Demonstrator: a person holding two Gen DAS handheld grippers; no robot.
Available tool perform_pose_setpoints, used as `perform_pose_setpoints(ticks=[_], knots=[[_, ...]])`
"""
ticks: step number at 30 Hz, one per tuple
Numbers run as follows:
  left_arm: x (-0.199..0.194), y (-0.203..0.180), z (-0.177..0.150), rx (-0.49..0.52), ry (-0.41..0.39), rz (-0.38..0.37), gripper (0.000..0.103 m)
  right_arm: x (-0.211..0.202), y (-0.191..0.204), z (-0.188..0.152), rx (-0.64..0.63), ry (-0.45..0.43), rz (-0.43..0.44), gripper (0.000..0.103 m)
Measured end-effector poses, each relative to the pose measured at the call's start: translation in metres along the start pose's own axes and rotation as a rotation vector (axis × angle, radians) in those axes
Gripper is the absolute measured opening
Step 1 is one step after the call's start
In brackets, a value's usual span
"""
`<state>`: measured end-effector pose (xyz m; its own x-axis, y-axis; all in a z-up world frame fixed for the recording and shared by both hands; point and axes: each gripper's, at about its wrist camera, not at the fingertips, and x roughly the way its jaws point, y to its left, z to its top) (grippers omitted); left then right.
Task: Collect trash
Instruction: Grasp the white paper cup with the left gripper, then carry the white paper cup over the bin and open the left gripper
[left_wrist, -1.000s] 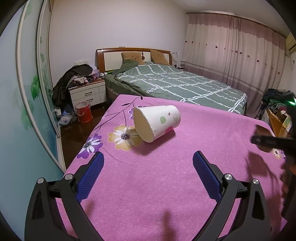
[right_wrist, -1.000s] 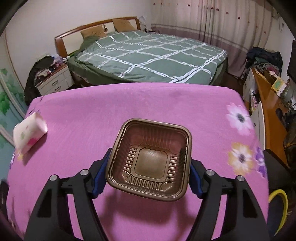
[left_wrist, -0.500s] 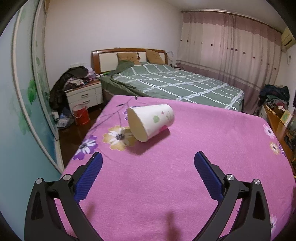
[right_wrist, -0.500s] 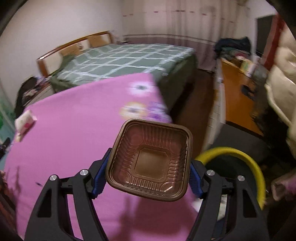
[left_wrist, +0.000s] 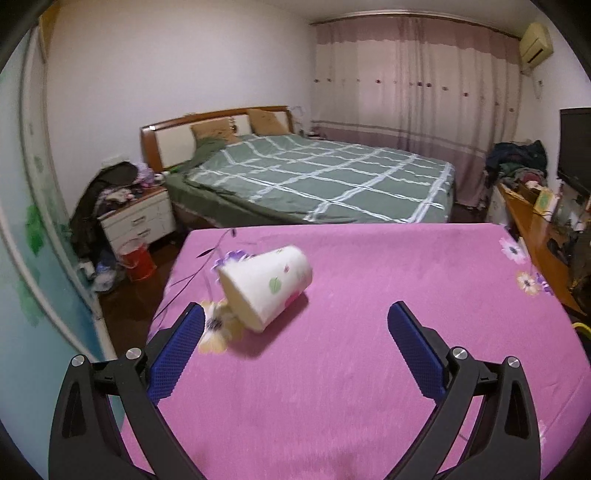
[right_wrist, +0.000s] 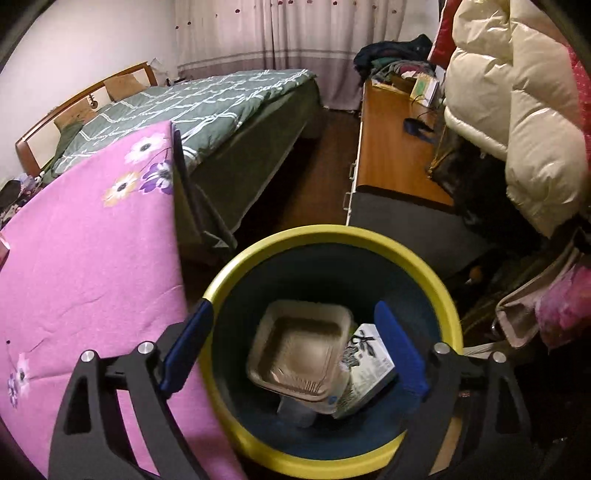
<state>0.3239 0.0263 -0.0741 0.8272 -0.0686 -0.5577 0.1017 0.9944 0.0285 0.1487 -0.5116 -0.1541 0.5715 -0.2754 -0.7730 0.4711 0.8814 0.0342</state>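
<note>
Tray let go over the bin, cup waiting on the pink cover.

Our right hand-held gripper (right_wrist: 291, 343) hangs above the yellow-rimmed bin (right_wrist: 424, 266), its jaws opening, and the brown plastic tray (right_wrist: 299, 350) sits below them inside the bin, clear of both blue pads, beside a printed carton (right_wrist: 369, 365). Our left hand-held gripper (left_wrist: 295, 332) stands wide open and empty over the pink floral cover (left_wrist: 369, 350); the flowered paper cup (left_wrist: 266, 288) lies on its side near the cover's far left corner, just beyond the left pad.
</note>
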Motion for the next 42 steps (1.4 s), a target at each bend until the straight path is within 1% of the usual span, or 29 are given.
perform_pose_setpoints(ticks=[3,5,7,10,11,12,15,17,19,21,23,25,27,29,31,32,33,36,38,42], knots=[[0.016,0.006,0.011,0.009,0.024,-0.034,0.098,0.000,-0.001,0.003,0.005,-0.001,0.010,0.084],[0.034,0.009,0.021,0.036,0.053,-0.066,0.098,0.001,0.000,0.005,0.001,0.004,0.013,0.084],[0.050,0.009,0.028,0.084,0.074,-0.077,0.098,0.003,0.001,0.008,0.001,0.008,0.015,0.084],[0.079,0.008,0.041,0.199,0.119,-0.102,0.098,0.005,0.003,0.010,-0.002,0.016,0.014,0.084],[0.090,0.009,0.047,0.241,0.145,-0.120,0.098,0.005,0.003,0.011,-0.005,0.019,0.013,0.084],[0.096,0.010,0.051,0.259,0.165,-0.134,0.098,0.006,0.003,0.012,-0.008,0.024,0.011,0.084],[0.120,0.012,0.065,0.331,0.281,-0.227,0.098,0.006,0.004,0.014,-0.014,0.033,0.007,0.084],[0.133,0.012,0.070,0.399,0.344,-0.240,0.098,0.006,0.004,0.017,-0.019,0.036,-0.006,0.084],[0.150,0.014,0.072,0.444,0.434,-0.262,0.098,0.005,0.005,0.019,-0.019,0.040,-0.011,0.084],[0.164,0.017,0.071,0.487,0.498,-0.255,0.098,0.005,0.007,0.022,-0.023,0.044,-0.013,0.085],[0.173,0.019,0.070,0.510,0.531,-0.249,0.098,0.005,0.011,0.023,-0.034,0.046,-0.015,0.085],[0.180,0.018,0.069,0.521,0.558,-0.261,0.095,0.005,0.015,0.024,-0.045,0.054,-0.010,0.085],[0.187,0.016,0.068,0.532,0.583,-0.272,0.087,0.006,0.018,0.024,-0.052,0.066,0.000,0.085],[0.192,0.013,0.063,0.543,0.604,-0.285,0.082,0.007,0.021,0.024,-0.060,0.072,0.005,0.085],[0.194,0.008,0.057,0.573,0.623,-0.275,0.079,0.005,0.023,0.023,-0.064,0.074,0.015,0.085],[0.192,0.008,0.055,0.579,0.632,-0.274,0.072,0.005,0.023,0.023,-0.063,0.076,0.024,0.085],[0.193,0.006,0.054,0.581,0.637,-0.272,0.071,0.004,0.023,0.022,-0.060,0.076,0.033,0.085],[0.185,0.005,0.056,0.549,0.619,-0.274,0.069,-0.002,0.020,0.021,-0.059,0.066,0.047,0.085],[0.179,0.000,0.055,0.549,0.609,-0.271,0.068,-0.005,0.017,0.019,-0.054,0.062,0.064,0.085],[0.155,-0.019,0.054,0.539,0.559,-0.285,0.068,-0.013,0.009,0.013,-0.046,0.049,0.092,0.085]])
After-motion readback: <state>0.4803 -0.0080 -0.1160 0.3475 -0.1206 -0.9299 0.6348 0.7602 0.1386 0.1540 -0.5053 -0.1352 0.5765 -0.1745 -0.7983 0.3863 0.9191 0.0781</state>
